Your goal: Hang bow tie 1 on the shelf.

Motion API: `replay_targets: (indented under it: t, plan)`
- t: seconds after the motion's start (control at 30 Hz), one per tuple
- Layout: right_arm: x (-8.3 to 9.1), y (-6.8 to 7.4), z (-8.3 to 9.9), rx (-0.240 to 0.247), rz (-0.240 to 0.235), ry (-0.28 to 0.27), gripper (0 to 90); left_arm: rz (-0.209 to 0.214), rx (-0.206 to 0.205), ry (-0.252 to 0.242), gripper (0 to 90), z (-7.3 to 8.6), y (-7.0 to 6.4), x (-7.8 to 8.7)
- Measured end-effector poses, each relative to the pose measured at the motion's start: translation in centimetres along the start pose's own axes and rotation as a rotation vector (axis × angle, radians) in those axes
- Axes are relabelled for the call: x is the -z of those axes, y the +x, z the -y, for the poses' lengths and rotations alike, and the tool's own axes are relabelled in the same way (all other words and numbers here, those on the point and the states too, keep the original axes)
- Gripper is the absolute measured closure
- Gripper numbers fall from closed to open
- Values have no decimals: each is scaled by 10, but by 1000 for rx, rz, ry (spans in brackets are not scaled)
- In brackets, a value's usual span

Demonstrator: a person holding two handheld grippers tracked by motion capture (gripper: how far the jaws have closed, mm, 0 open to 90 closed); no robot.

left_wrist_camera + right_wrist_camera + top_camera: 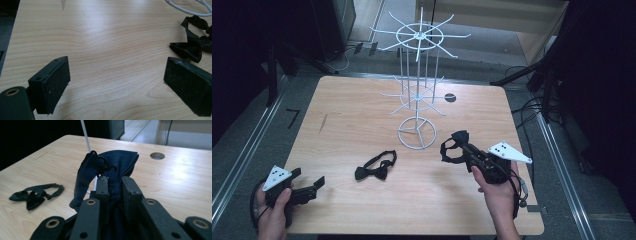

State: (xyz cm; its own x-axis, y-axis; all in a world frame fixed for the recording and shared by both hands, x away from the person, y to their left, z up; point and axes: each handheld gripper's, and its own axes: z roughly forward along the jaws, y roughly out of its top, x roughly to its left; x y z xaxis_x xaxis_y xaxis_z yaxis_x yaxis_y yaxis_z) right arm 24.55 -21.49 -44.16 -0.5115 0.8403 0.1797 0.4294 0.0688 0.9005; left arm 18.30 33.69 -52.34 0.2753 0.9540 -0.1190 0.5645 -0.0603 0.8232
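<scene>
right gripper (460, 145): jaws are pinching a dark bow tie (110, 167), lifted off the table (362, 100)
held tie vs rack: white wire rack (418, 75) is standing just ahead-left of the held tie; base ring (417, 132) is nearest, hook arms well above
likely next move (guess): hanging the strap on a hook, so the tie needs raising and moving forward-left
left gripper (309, 186): jaws are sitting wide apart, holding nothing, near the front-left table edge
second bow tie (377, 167): lying flat between both grippers, long axis running roughly left-right, nearer the left one
obstruction: rack's lower spokes are sitting between the held tie and the top hooks
</scene>
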Motion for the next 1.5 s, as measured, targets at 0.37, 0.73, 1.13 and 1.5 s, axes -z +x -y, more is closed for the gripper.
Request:
replay_targets:
  t: [0.37,0.73,1.13,1.5]
  plan:
    - [4,2,-7,13,28,-41,779,1,-3,1,74,0,0,0]
    - [9,4,-16,15,30,-74,779,0,0,0,74,0,0,0]
    - [14,10,-31,30,25,-103,779,0,1,0,74,0,0,0]
    - [14,13,-40,31,12,-120,779,3,5,-1,74,0,0,0]
